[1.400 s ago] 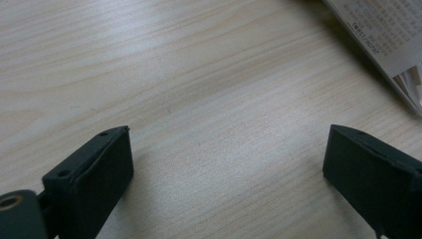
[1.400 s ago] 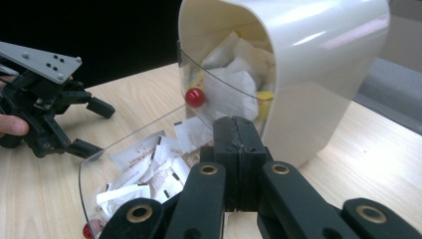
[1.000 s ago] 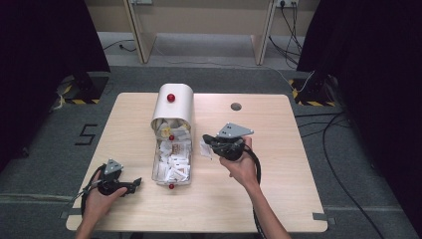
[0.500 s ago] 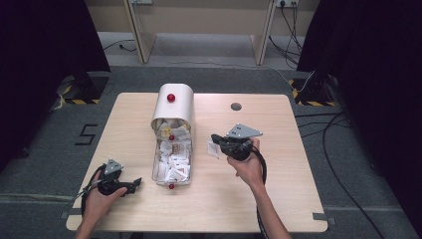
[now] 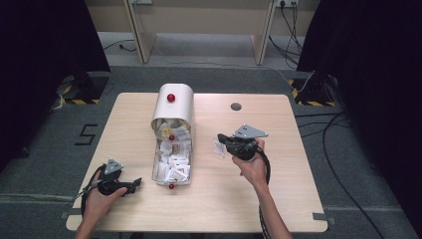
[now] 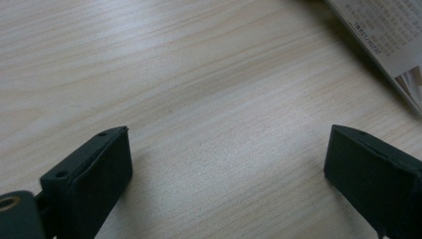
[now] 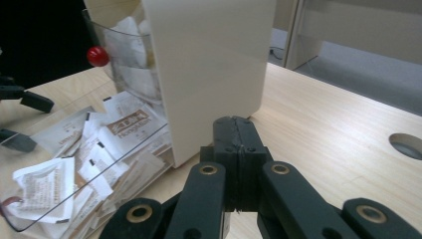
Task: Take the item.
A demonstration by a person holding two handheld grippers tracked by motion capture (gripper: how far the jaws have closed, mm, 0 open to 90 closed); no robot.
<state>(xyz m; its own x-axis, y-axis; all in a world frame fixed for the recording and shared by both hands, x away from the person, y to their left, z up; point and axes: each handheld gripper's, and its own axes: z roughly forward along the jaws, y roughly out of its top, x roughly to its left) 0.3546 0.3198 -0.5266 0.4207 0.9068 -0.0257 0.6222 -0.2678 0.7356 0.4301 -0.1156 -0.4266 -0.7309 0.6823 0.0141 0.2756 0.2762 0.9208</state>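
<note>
A "5" (image 5: pixel 85 134) is showing on the floor (image 5: pixel 59 149) left of the worktop (image 5: pixel 278 199). Print on the packets (image 7: pixel 130 128) is staying too blurred to read.

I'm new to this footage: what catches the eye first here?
A white box with red knobs stands mid-table, and its clear drawer is pulled toward the person, full of paper sachets. The right tongs hover just right of it, shut on one sachet. The left tongs rest open near the table's front-left corner.
</note>
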